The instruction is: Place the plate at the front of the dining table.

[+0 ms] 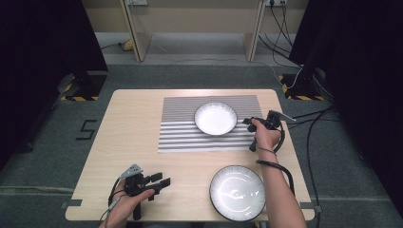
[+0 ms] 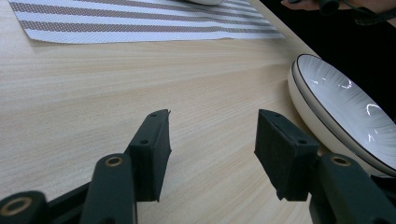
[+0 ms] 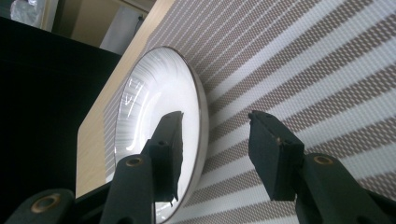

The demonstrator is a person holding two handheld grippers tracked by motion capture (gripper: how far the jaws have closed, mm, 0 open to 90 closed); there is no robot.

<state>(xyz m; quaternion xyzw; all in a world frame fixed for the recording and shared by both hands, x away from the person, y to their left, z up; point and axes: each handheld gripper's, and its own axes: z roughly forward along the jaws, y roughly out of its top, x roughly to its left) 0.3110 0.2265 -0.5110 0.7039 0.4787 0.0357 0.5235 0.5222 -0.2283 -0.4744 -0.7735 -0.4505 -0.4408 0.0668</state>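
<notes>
Right tongs [image 1: 248, 121], centre right: spread apart, rim of small plate [image 1: 215, 118] between jaws, unpressed. Left tongs [image 1: 161, 179], lower left: released over worktop [image 1: 133, 118]

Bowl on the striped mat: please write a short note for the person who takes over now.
Right gripper: open, jaws astride the rim of the small bowl without gripping it.
Left gripper: open, nothing between the jaws, at the near left of the table.
Small bowl sits on the striped mat; large bowl at the near edge.
Done: small bowl appears placed. Left: probably the large bowl.
</notes>
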